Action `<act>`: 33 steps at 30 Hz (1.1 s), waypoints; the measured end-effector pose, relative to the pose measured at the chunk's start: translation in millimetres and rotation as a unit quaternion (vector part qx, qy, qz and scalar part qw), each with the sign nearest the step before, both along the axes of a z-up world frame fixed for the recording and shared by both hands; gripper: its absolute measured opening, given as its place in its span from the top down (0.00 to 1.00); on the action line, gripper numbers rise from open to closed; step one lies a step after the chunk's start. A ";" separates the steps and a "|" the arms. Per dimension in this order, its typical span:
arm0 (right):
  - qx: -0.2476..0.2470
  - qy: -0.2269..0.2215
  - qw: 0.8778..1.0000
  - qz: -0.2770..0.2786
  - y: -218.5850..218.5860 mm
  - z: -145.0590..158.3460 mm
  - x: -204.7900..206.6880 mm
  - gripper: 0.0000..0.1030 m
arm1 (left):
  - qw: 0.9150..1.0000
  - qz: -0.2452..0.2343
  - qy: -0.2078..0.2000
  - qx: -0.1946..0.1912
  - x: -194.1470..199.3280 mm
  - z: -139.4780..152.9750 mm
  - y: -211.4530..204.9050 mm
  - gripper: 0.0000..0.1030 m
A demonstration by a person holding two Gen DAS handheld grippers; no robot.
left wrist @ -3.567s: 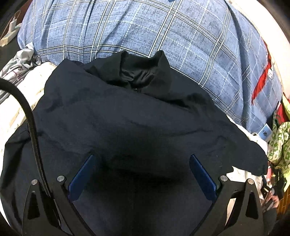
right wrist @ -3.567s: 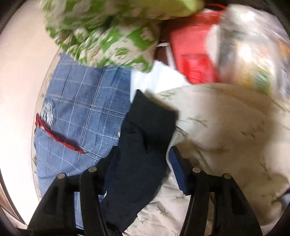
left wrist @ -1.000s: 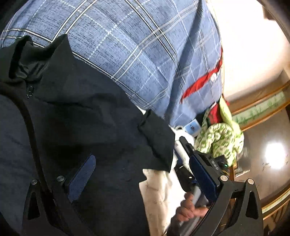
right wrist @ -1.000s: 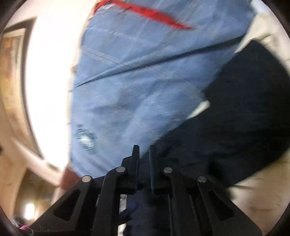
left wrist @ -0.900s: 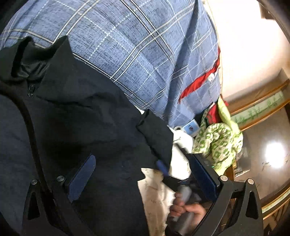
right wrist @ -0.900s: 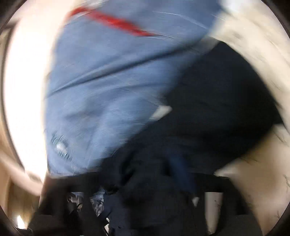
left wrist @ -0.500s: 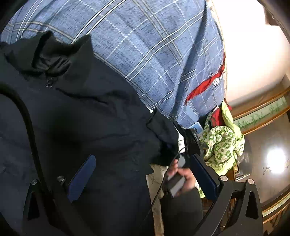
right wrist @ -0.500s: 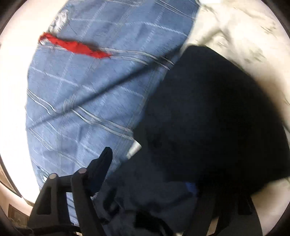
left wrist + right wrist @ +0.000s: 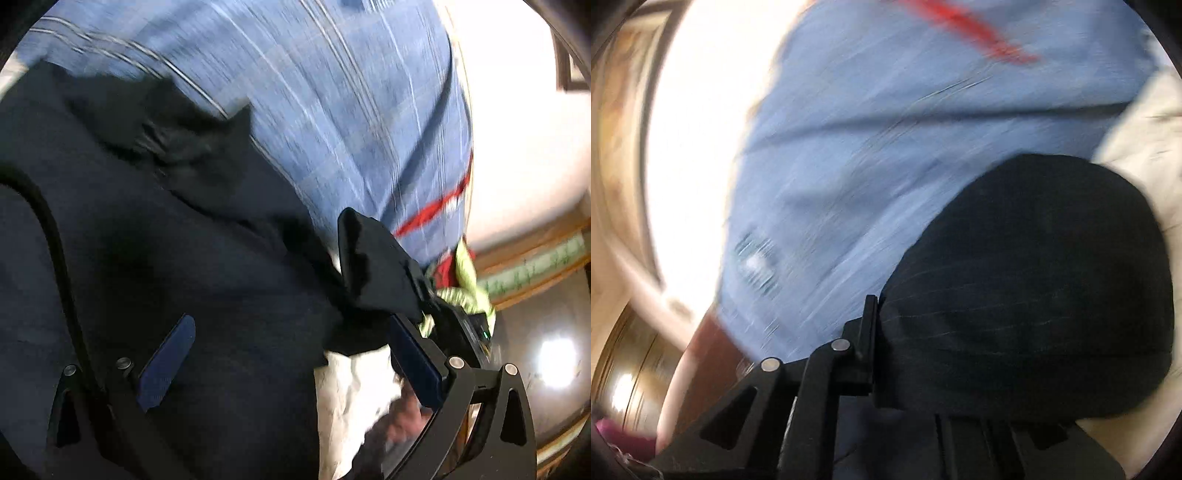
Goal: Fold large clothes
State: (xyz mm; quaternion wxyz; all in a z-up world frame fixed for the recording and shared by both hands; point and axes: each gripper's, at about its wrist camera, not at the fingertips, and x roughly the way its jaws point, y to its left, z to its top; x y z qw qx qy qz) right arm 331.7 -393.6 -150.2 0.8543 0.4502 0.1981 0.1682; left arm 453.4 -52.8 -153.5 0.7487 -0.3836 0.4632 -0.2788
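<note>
Blue plaid bedding (image 9: 351, 110) under dark jacket (image 9: 203, 258) (collar rumpled, sleeve lifted).

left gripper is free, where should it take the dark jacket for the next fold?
Probably the loose outer edge of the dark jacket beside the left gripper, which hangs open above the flat body. Come in from the side, jaws straddling the hem: flat cloth offers no lip from above. The right gripper already pinches the sleeve end.

A blue plaid cover (image 9: 332, 110) with a red strip (image 9: 432, 212) spreads ahead of the jaws. Cream bedding (image 9: 351, 391) lies between them, green-patterned fabric (image 9: 469, 273) beyond the right jaw.
</note>
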 end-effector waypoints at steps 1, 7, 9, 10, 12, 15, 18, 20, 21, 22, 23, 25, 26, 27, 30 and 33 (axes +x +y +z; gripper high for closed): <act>0.004 -0.005 1.000 0.026 20.7 6.9 2.9 0.92 | 1.000 0.022 -0.002 -0.003 -4.1 4.5 20.6 0.01; 0.046 0.025 0.990 0.132 155.0 -14.4 30.9 0.92 | 0.990 0.123 -0.020 0.063 -27.1 18.0 120.3 0.00; 0.073 0.061 0.984 0.148 188.7 -49.4 41.1 0.92 | 0.990 0.121 0.001 0.067 -28.5 5.3 137.2 0.01; 0.078 0.083 0.982 0.151 201.7 -67.2 44.6 0.92 | 0.990 0.123 0.008 0.072 -29.2 0.6 139.8 0.01; 0.048 0.149 0.975 0.157 222.3 -105.7 52.4 0.84 | 0.988 0.119 0.015 0.094 -30.8 -9.1 136.6 0.01; 0.016 0.190 0.969 0.154 223.5 -127.9 48.6 0.88 | 0.982 0.100 -0.007 0.158 -34.9 -7.5 114.1 0.01; 0.006 0.183 0.974 0.135 196.3 -99.4 24.1 0.45 | 0.979 0.086 -0.032 0.181 -40.5 0.7 89.8 0.01; -0.013 0.172 0.979 0.108 167.7 -81.1 -2.9 0.19 | 0.981 0.073 -0.031 0.176 -40.6 2.0 76.7 0.01; -0.014 0.164 0.981 0.103 158.8 -73.7 -13.8 0.19 | 0.980 0.067 -0.030 0.184 -40.8 1.0 70.2 0.01; -0.013 0.162 0.982 0.098 147.4 -69.2 -23.1 0.19 | 0.979 0.062 -0.030 0.194 -38.9 1.1 61.3 0.01; -0.014 0.167 0.982 0.082 131.9 -64.6 -33.1 0.20 | 0.980 0.057 -0.031 0.190 -36.6 -2.9 59.2 0.01; 0.005 0.158 0.985 0.062 101.6 -60.6 -58.7 0.19 | 0.983 0.059 -0.016 0.175 -29.0 -11.3 63.3 0.02; 0.011 0.158 0.986 0.055 89.4 -60.4 -71.6 0.19 | 0.984 0.065 -0.002 0.168 -23.3 -17.3 69.6 0.03; 0.014 0.161 0.986 0.045 81.3 -59.4 -78.7 0.19 | 0.986 0.072 0.010 0.153 -18.1 -22.6 76.8 0.04; 0.017 0.159 0.986 0.037 72.5 -61.5 -90.7 0.19 | 0.987 0.091 0.050 0.120 -2.0 -42.5 101.9 0.07; 0.027 0.159 0.986 0.040 71.7 -67.0 -92.7 0.19 | 0.989 0.054 0.102 0.092 15.6 -66.7 109.3 0.09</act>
